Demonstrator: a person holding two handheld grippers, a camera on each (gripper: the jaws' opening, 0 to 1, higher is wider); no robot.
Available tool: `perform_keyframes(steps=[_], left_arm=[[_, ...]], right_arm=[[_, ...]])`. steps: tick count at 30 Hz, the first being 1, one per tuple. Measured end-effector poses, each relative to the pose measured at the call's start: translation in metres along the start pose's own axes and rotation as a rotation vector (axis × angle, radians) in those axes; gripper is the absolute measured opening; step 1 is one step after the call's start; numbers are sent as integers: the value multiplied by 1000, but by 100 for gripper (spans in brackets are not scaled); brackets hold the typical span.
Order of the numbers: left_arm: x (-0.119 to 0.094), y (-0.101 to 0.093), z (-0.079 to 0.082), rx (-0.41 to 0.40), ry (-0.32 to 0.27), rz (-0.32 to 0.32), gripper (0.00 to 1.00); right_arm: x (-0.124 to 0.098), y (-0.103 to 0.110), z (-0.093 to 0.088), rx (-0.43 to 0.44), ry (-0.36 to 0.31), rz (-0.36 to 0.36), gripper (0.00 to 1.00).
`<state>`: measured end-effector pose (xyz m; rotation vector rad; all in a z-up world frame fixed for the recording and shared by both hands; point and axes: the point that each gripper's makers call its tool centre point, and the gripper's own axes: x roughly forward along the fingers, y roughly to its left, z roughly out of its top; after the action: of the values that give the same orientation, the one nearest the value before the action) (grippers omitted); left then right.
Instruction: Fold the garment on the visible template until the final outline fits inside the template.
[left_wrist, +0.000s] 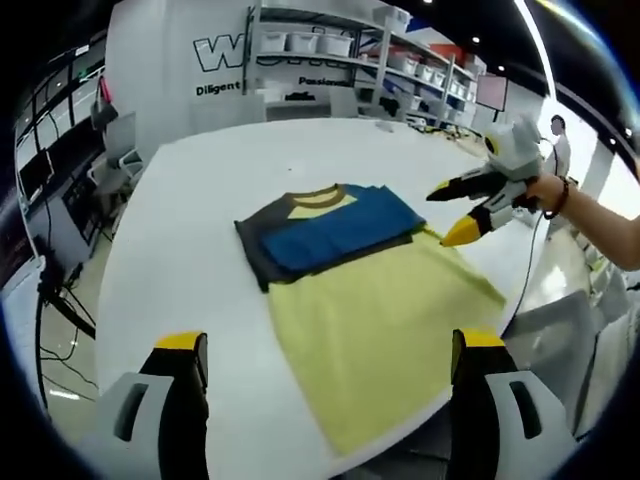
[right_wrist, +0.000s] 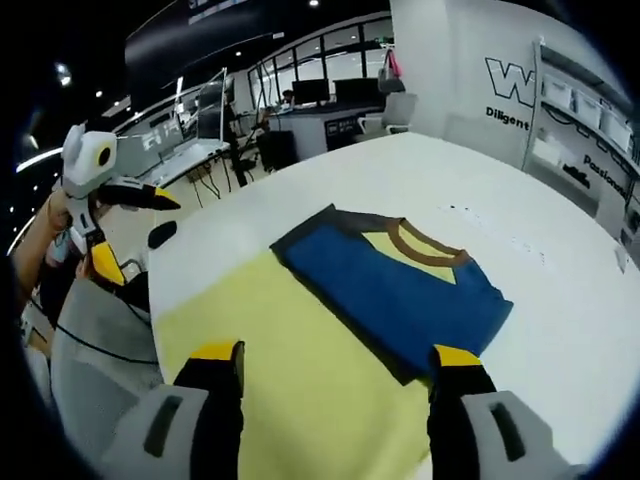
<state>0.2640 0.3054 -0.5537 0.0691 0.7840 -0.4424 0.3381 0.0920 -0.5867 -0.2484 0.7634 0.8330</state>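
A folded blue garment with a brown collar lies flat across the yellow template's far end

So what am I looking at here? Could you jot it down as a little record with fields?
surface: white table
garment: yellow shirt, lying flat, its top part folded over showing blue and grey with a brown collar
left gripper: open, above the table's near edge, holding nothing
right gripper: open, over the shirt, holding nothing
template: cannot tell
background: shelves, desks

left tool: jaws apart, empty; right tool: jaws apart, empty
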Motion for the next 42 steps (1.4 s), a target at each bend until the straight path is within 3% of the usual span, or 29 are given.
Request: perform_keyframes(steps=[3, 9, 18, 25, 30, 35, 37, 39, 42], left_arm=[[1, 0, -5, -4, 10, 2, 99], [3, -5, -29, 26, 90, -5, 99], [3, -3, -44, 0, 112, -3, 99], [10, -12, -72, 3, 176, -25, 98], [11, -18, -81, -19, 193, -62, 89], [14, -16, -88, 0, 218, -51, 85], [14, -14, -94, 7, 249, -35, 82], [15, -7, -108, 25, 315, -10, 81], [17, -5, -119, 42, 343, -8, 78]], right_arm=[[-5, 0, -14, 21, 13, -10, 73], [-16, 8, -34, 37, 32, -28, 72], [-32, 17, -62, 77, 46, -36, 72], [-40, 23, -97, 107, 90, -46, 71], [-49, 23, -123, 139, 111, -59, 69], [-54, 22, -141, 143, 140, -77, 68], [-56, 22, -152, 150, 159, -88, 66], [-57, 22, -160, 155, 174, -98, 64], [-58, 22, -171, 157, 197, -111, 62]])
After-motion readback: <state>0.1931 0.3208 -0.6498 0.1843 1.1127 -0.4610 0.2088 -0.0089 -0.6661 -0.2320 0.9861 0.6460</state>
